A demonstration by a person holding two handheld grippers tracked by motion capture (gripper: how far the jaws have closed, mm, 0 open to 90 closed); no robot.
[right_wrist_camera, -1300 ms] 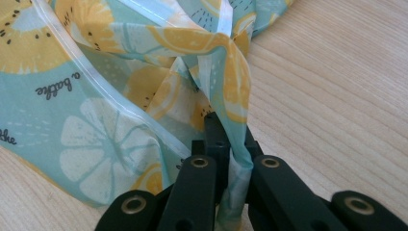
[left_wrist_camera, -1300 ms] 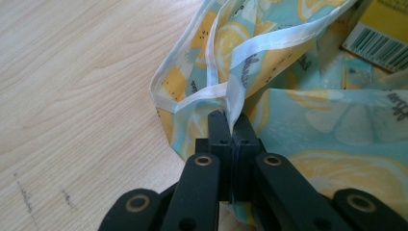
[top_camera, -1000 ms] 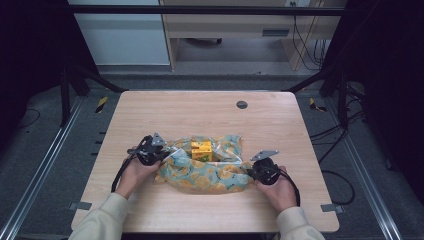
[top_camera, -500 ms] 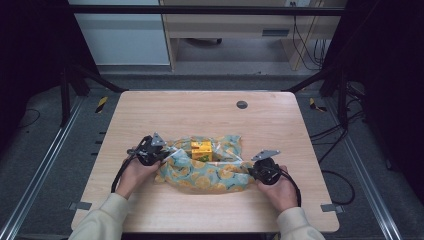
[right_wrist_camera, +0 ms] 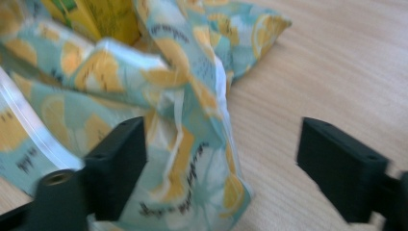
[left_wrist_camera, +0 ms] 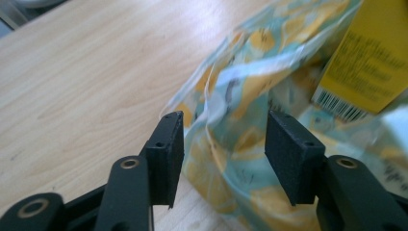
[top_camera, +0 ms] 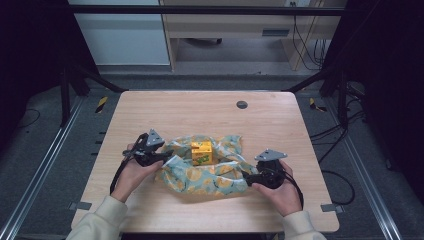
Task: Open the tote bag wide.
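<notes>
The cloth [top_camera: 205,172] lies crumpled mid-surface [top_camera: 200,110] around a yellow box [top_camera: 202,152]; the left gripper [left_wrist_camera: 223,154] and right gripper [right_wrist_camera: 221,168] both stand with jaws spread, each straddling a cloth edge. Judging by this, each should close on a single fold, well clear of the box; lift evenly so the box stays put.

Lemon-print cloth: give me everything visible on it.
The lemon-print cloth is thin, crumpled fabric, pale teal with yellow-orange citrus slices and small dark lettering, and a white strip along one edge. It lies bunched on the wooden table, spread between both hands, with a yellow box sitting on it. The left gripper is open with a fold between its jaws; the right gripper is open around a corner.
</notes>
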